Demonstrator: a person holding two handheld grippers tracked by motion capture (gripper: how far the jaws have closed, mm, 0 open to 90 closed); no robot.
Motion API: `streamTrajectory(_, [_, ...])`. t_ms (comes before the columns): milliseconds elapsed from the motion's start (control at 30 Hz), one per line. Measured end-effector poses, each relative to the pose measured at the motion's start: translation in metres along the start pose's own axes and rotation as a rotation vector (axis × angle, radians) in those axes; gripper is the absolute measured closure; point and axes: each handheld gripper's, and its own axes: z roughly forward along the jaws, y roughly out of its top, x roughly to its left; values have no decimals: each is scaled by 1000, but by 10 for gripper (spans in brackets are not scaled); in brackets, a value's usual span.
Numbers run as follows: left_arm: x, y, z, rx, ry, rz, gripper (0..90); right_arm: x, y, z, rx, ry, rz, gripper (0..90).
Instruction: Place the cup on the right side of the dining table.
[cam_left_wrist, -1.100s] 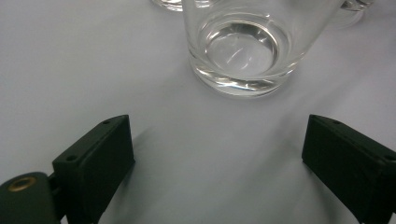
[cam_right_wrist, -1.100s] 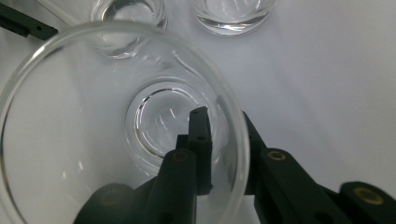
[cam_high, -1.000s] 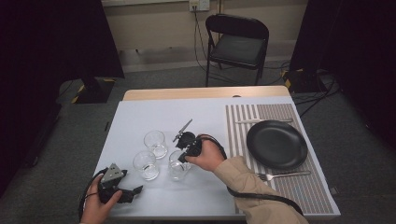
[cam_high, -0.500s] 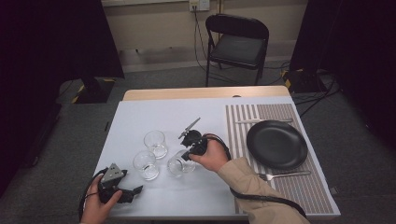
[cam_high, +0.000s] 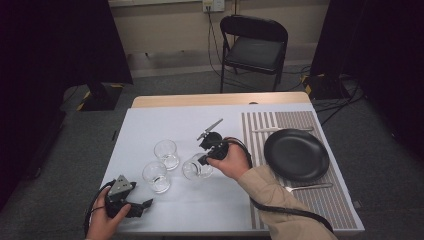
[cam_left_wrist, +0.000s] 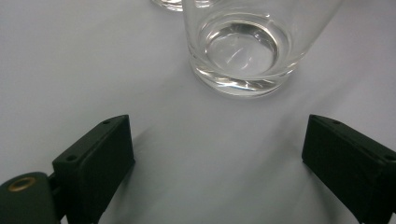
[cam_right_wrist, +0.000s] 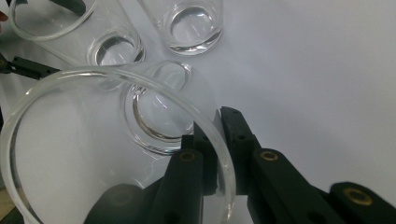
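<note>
Three clear drinking glasses are on the white table. My right gripper (cam_high: 204, 159) is shut on the rim of one glass (cam_high: 196, 169), one jaw inside and one outside, and holds it tilted just above the table. The right gripper view shows the pinch (cam_right_wrist: 218, 140) on that glass (cam_right_wrist: 154, 122), with the two other glasses (cam_right_wrist: 114, 46) (cam_right_wrist: 194, 21) beyond it. Those two stand upright at centre left (cam_high: 166, 153) (cam_high: 156, 176). My left gripper (cam_high: 144, 205) rests open near the front left edge. Its jaws (cam_left_wrist: 219, 140) face the nearer glass (cam_left_wrist: 243, 51) without touching it.
A black plate (cam_high: 296, 154) lies on a striped placemat (cam_high: 260, 131) at the right, with a fork (cam_high: 307, 187) in front of it and a knife (cam_high: 280, 129) behind it. A folding chair (cam_high: 255, 45) stands beyond the table's far edge.
My right gripper has risen and drifted right with the glass in its jaws, lifting and tilting it. The left gripper and the other two glasses have stayed put.
</note>
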Motion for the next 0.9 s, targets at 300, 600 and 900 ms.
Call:
streamTrajectory(300, [0,0,0,-3,-1,-2,81,-8,-3,-11,2,-12,17,855])
streamTrajectory(600, [0,0,0,-4,-2,-4,81,-14,-10,-21,1,-27,32,854])
streamTrajectory(900, [0,0,0,-3,-1,-3,81,-21,-15,-32,-12,-43,51,854])
